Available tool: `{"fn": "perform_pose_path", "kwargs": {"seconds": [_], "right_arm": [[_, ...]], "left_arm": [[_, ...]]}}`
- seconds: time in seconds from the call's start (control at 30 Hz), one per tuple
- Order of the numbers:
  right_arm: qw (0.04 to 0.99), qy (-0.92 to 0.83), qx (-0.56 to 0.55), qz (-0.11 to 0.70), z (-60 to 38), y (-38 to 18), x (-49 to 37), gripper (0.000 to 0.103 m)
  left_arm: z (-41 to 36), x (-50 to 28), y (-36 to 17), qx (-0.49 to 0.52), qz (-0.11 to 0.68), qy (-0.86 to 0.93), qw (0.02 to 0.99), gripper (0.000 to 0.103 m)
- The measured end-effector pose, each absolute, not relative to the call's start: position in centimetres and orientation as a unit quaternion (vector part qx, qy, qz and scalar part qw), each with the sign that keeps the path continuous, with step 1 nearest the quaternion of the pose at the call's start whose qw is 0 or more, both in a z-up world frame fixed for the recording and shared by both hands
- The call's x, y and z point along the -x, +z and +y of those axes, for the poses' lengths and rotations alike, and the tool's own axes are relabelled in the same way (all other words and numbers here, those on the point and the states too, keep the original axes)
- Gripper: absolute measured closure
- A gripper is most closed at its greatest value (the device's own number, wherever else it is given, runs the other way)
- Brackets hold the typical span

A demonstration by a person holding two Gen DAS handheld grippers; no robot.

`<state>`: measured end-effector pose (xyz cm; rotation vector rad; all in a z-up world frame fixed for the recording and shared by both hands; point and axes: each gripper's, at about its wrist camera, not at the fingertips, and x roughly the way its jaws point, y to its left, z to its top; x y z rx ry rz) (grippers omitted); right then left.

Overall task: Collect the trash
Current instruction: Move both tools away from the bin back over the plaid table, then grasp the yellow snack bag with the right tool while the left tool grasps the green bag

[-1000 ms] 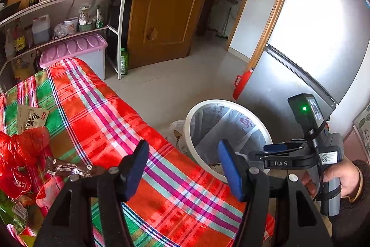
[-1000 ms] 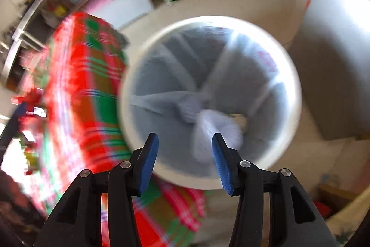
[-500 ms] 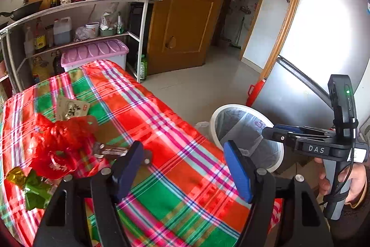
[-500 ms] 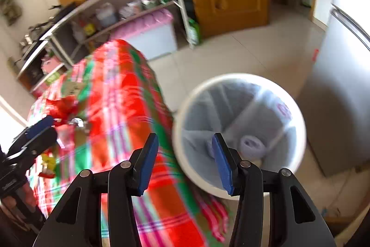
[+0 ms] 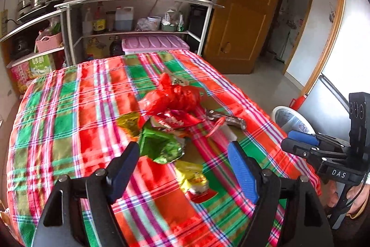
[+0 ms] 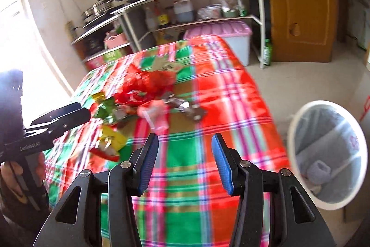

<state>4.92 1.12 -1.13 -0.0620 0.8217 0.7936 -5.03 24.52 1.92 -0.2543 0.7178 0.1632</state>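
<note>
From the left wrist view, my left gripper (image 5: pixel 182 164) hangs over the near part of the surface (image 5: pixel 57 108), which is covered in a red and green plaid cloth. Its jaws have just been opening and stand wide apart, grasping nothing. A green wrapper (image 5: pixel 159 145) and a yellow wrapper (image 5: pixel 192 177) lie on the cloth between and below the fingers, untouched. Past them, toward the middle of the surface, sits a crumpled red plastic bag (image 5: pixel 173 96) with a red snack packet (image 5: pixel 175 119) against it and a dark wrapper (image 5: pixel 226 118) to its right. Off the right edge of the surface stands the white trash bin (image 5: pixel 291 118), and in front of it my right gripper (image 5: pixel 298 141) shows in profile.

From the right wrist view, my right gripper (image 6: pixel 185 161) is released too, jaws apart over bare plaid cloth near the surface's right edge, with nothing between them. The trash pile lies ahead and to the left: the red plastic bag (image 6: pixel 143 85), a pink wrapper (image 6: pixel 155 115), the dark wrapper (image 6: pixel 189 108) and the yellow wrapper (image 6: pixel 111 140). My left gripper (image 6: pixel 78 112) reaches in from the left. The trash bin (image 6: pixel 300 122) stands on the floor off the right edge, lined with a pale bag.
</note>
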Motion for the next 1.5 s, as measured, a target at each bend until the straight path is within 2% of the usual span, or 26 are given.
{"fn": "perform_pose_path", "kwargs": {"seconds": [0.37,0.67,1.23,1.27,1.33,1.5], "right_arm": [[0.802,0.451,0.068,0.386,8.9,-3.0,-1.3,0.054],[0.787,0.465,0.088,0.395,12.8,-4.1,-0.5,0.05],[0.804,0.402,0.145,0.414,14.9,-6.4,-0.8,0.05],[0.806,0.401,0.142,0.412,14.7,-6.4,-0.8,0.051],[0.809,0.395,0.142,0.41,14.5,-6.4,-0.9,0.065],[0.825,0.372,0.137,0.403,13.2,-6.2,-1.0,0.068]], "left_arm": [[29.0,9.1,0.4,0.135,0.36,0.134,0.913,0.019],[31.0,10.5,-0.4,0.154,0.365,0.144,0.907,0.01],[31.8,8.2,-1.6,0.175,0.387,0.099,0.9,0.01],[31.6,7.8,-1.5,0.169,0.387,0.095,0.901,0.01],[31.4,7.1,-1.5,0.163,0.389,0.087,0.903,0.01],[30.7,4.8,-1.6,0.148,0.4,0.061,0.902,0.01]]}}
